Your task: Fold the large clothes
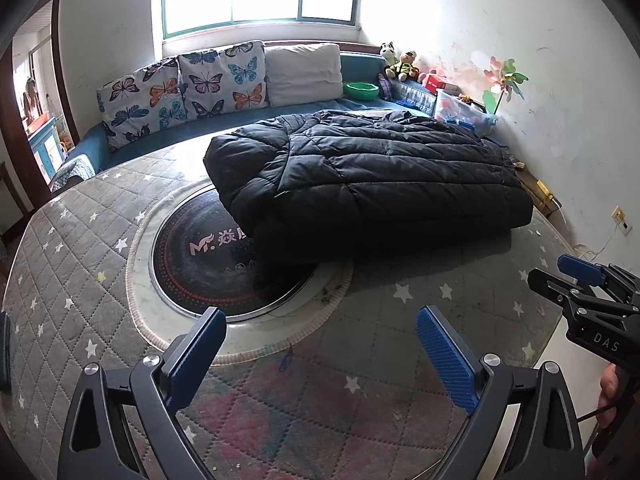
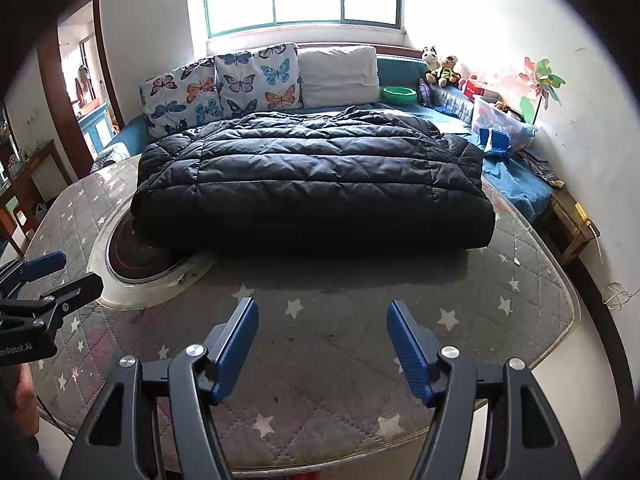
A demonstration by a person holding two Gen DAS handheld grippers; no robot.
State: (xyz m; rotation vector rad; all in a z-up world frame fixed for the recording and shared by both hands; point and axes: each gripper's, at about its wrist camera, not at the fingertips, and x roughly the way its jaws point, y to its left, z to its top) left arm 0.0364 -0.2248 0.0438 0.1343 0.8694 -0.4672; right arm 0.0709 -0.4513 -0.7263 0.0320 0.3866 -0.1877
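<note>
Closest to me are my own tools: the right gripper (image 2: 322, 344) and the left gripper (image 1: 320, 354), both with blue pads spread apart and nothing between them, held above the near edge of the table. Beyond them lies the biggest thing in view, the black quilted puffer jacket (image 2: 312, 176), already doubled into a thick slab at the far middle of the table, one corner overhanging the round induction hob (image 1: 224, 264). I judge it light but bulky and springy, its shell probably slick, so a shallow pinch could slide off; I would take a deep bite of the rolled near edge or a corner, one gripper at each end. It rests on a grey quilted star-print table cover (image 2: 340, 364), soft enough to drag along with the cloth. Behind runs a blue sofa (image 2: 516, 184) under a bright window, with butterfly cushions (image 2: 224, 88), a white pillow (image 2: 340, 74), a green bowl (image 2: 398, 95), stuffed toys (image 2: 440, 68) and a pinwheel (image 2: 540, 84).
</note>
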